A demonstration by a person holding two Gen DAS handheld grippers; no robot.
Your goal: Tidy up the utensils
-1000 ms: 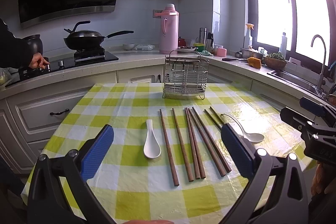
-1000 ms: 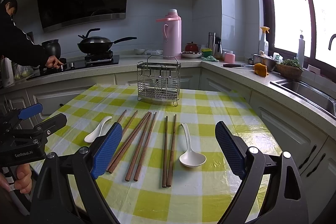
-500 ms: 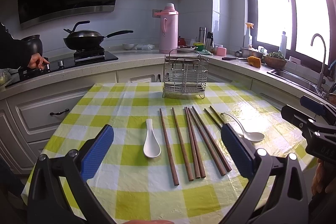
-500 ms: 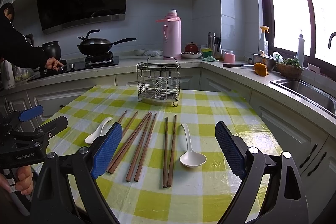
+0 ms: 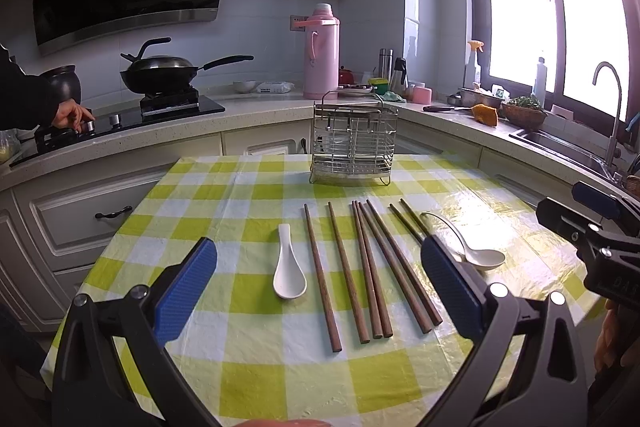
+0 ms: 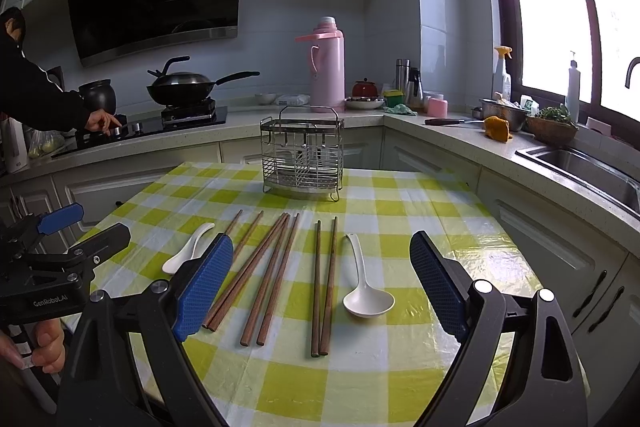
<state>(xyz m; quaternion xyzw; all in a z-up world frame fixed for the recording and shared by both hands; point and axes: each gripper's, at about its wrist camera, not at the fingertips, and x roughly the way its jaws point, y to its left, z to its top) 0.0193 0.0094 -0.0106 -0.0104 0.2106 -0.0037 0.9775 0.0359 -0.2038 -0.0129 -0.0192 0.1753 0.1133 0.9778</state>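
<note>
One legible marking is found. In the right wrist view, the black body of the left gripper [image 6: 60,227], held at the left edge of the frame, carries the white lettering "GenRobot.AI". In the left wrist view, the black body of the right gripper [image 5: 576,211], at the right edge, shows faint raised letters reading roughly "DAS"; the rest is cut off and cannot be read. Labels on the countertop bottles and packets are too small to read.

Left gripper [image 5: 318,281], right gripper [image 6: 322,285]: jaws spread wide, hovering level, empty.
</note>
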